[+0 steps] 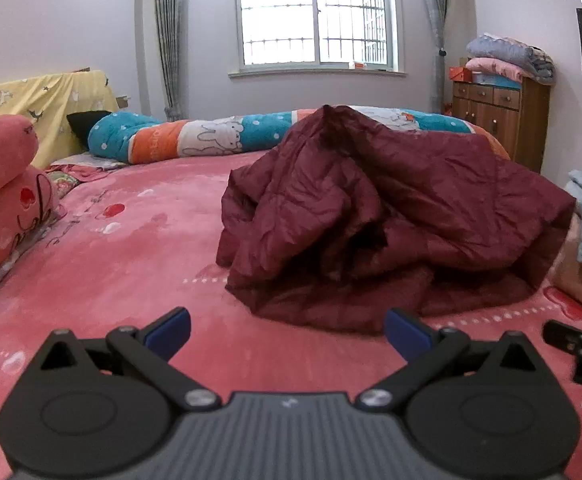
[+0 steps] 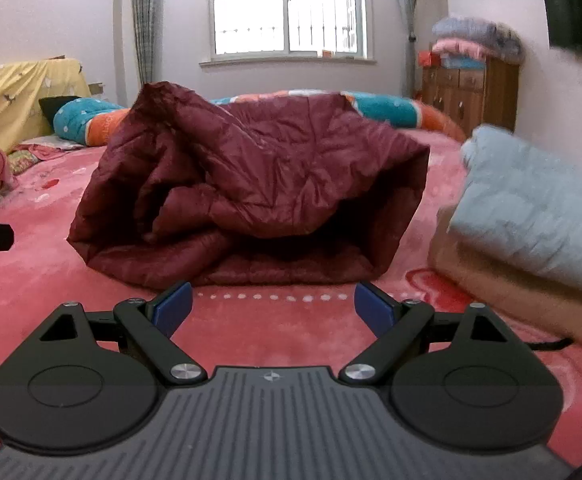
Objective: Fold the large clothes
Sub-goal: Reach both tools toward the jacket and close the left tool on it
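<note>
1. We see our left gripper (image 1: 289,334) spread wide and holding nothing, its blue pads (image 1: 171,330) low over the pink bedspread (image 1: 103,280).
2. Our right gripper (image 2: 273,310) is likewise released and empty, jaws apart above the same bedspread (image 2: 271,332).
3. Just ahead of both grippers lies the dark red quilted garment (image 1: 391,216), crumpled in a tall heap on the middle of the bed; neither gripper touches it. From the right wrist view the garment (image 2: 251,184) shows a hollow opening on its right side.
4. To the right of the heap we see a folded pale blue cloth (image 2: 531,208) stacked on a tan one (image 2: 511,288), blurred in that view.
5. Behind the garment a rolled quilt in teal and orange (image 1: 195,136) lies across the far side of the bed.
6. Pink pillows (image 1: 3,184) sit at the left edge.
7. Farther back stand a barred window (image 1: 315,16) and a wooden cabinet (image 1: 499,120) with folded blankets (image 1: 511,56) on top.
</note>
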The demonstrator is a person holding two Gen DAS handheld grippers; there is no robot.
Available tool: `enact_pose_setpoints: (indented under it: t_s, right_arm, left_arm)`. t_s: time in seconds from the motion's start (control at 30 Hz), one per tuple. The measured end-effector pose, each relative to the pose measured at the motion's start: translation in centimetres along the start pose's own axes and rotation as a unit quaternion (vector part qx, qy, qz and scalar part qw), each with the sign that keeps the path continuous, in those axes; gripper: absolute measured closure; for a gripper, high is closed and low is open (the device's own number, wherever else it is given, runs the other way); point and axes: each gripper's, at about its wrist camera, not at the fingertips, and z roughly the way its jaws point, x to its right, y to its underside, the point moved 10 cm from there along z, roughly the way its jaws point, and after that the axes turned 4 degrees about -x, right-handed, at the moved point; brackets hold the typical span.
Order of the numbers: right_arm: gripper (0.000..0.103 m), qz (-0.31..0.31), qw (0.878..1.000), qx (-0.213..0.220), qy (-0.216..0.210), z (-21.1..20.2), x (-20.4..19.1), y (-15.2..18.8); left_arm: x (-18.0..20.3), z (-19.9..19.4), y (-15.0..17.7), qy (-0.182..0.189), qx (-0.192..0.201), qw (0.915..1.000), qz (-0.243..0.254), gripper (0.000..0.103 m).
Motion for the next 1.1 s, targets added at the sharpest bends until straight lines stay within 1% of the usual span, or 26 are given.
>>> enact_pose_setpoints:
  t_s: [0.17,0.33,0.43,0.5,0.53,0.63,0.77,0.83,0.9,1.0,1.03,1.07,1.1]
  right_arm:
    - [0.000,0.056,0.998,-0.028,-0.021,1.8,1.6,0.5]
    - [0.000,0.097,0.994,-0.051,-0.032,3.0,3.1,1.3]
    - [0.000,0.119,0.990,-0.061,-0.036,3.5,3.8,1.8]
    - [0.000,0.132,0.988,-0.067,-0.038,3.8,4.1,2.0]
    - [0.000,0.137,0.987,-0.069,-0.040,3.8,4.1,2.1]
    - [0.000,0.145,0.986,-0.074,-0.045,4.1,4.4,2.2]
    - [0.000,0.152,0.983,-0.087,-0.050,5.0,4.5,2.5]
    - [0.000,0.153,0.983,-0.092,-0.052,5.1,4.7,2.7]
    - [0.000,0.154,0.982,-0.094,-0.054,5.1,4.8,2.8]
    - [0.000,0.153,0.982,-0.099,-0.059,5.2,4.6,2.9]
    - [0.000,0.151,0.982,-0.101,-0.059,5.2,4.6,3.0]
    - [0.000,0.151,0.981,-0.102,-0.060,5.3,4.6,3.0]
    - [0.000,0.151,0.981,-0.104,-0.060,5.4,4.5,3.0]
  left_arm:
    - [0.5,3.5,-1.4,0.001,0.021,0.9996,0.016,0.001]
    - [1.2,7.5,-2.5,-0.010,0.028,0.9983,0.050,0.001]
    - [1.3,10.2,-2.7,-0.033,0.020,0.9963,0.077,0.002]
    - [1.0,11.9,-2.7,-0.048,0.016,0.9944,0.093,0.006]
    - [0.8,12.6,-2.8,-0.054,0.013,0.9937,0.098,0.009]
    - [0.3,14.7,-2.7,-0.069,0.004,0.9921,0.105,0.011]
    - [-0.1,16.5,-3.3,-0.086,0.008,0.9900,0.111,0.016]
    - [0.1,17.1,-3.7,-0.089,0.012,0.9894,0.114,0.017]
    - [0.3,17.5,-4.2,-0.085,0.018,0.9898,0.113,0.018]
    - [0.7,18.3,-4.8,-0.082,0.024,0.9894,0.117,0.024]
    - [0.8,18.5,-5.0,-0.078,0.024,0.9898,0.117,0.031]
    - [1.0,18.7,-5.1,-0.072,0.023,0.9905,0.114,0.042]
    - [1.1,18.7,-5.3,-0.068,0.022,0.9912,0.112,0.048]
